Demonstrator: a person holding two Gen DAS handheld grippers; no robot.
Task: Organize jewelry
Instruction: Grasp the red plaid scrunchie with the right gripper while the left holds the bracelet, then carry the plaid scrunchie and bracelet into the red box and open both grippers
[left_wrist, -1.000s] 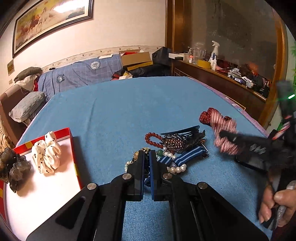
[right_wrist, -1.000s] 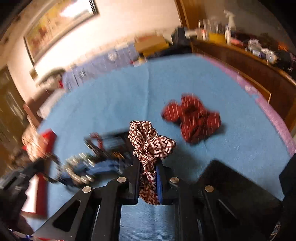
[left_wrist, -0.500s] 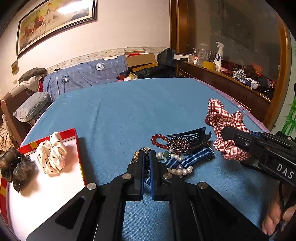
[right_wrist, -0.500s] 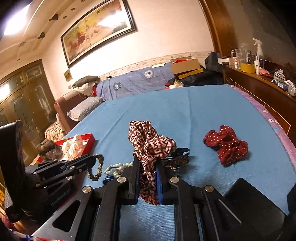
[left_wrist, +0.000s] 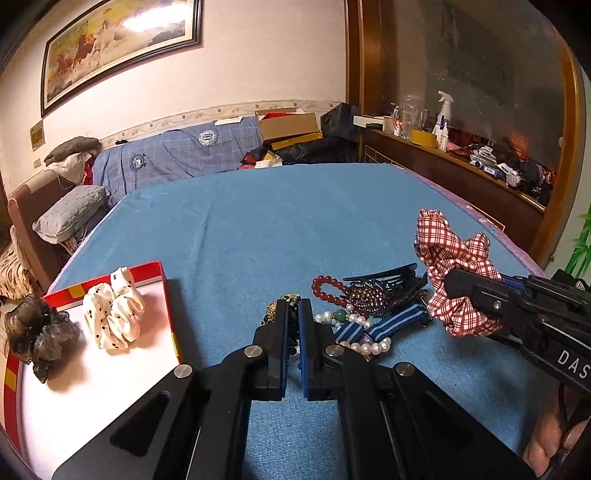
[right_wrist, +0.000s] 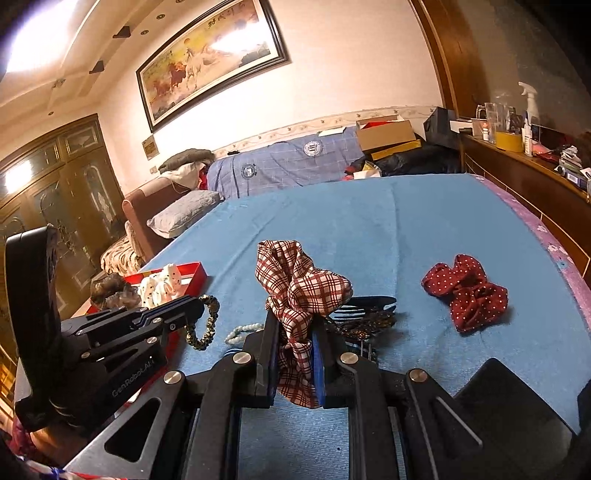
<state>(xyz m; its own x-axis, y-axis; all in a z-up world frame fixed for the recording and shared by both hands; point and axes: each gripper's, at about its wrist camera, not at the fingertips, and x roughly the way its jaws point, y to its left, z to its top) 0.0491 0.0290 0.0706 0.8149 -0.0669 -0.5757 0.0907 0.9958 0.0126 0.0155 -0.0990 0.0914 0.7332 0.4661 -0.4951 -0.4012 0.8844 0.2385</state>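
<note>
Tray (left_wrist: 168, 295): I am seeing a shallow box with a red rim and a white floor lying at the far left of the blue terry cover (left_wrist: 258, 229).
Dark scrunchie (left_wrist: 37, 332): a gauzy brown-black ruffle is sitting at the tray's left edge.
Cream scrunchie (left_wrist: 114, 314): glossy, satin-like, with dark dots, it is lying just beside the dark one, inside the tray.
Left gripper (left_wrist: 292, 314): my fingers are pinching narrow on a gold-and-black braided band (right_wrist: 205, 325); in the right wrist view it is hanging as a loop from the tips.
Pile (left_wrist: 369, 306): round red beads, white pearls, a blue striped ribbon clip and a black toothed hair claw are lying tangled just right of the left fingers.
Right gripper (right_wrist: 293, 332): my fingers are clamping the plaid scrunchie (right_wrist: 303, 288), soft red-and-white checked cloth, puffing up above the tips and trailing below them, held off the cover over the right side of the pile.
Dotted scrunchie (right_wrist: 465, 291): dark red with white dots, crumpled, it is lying alone farther right.
Open room: the wide middle and far stretch of the cover is lying bare; a pink floral border (right_wrist: 554, 251) is running along its right edge, with a wooden ledge beyond.
</note>
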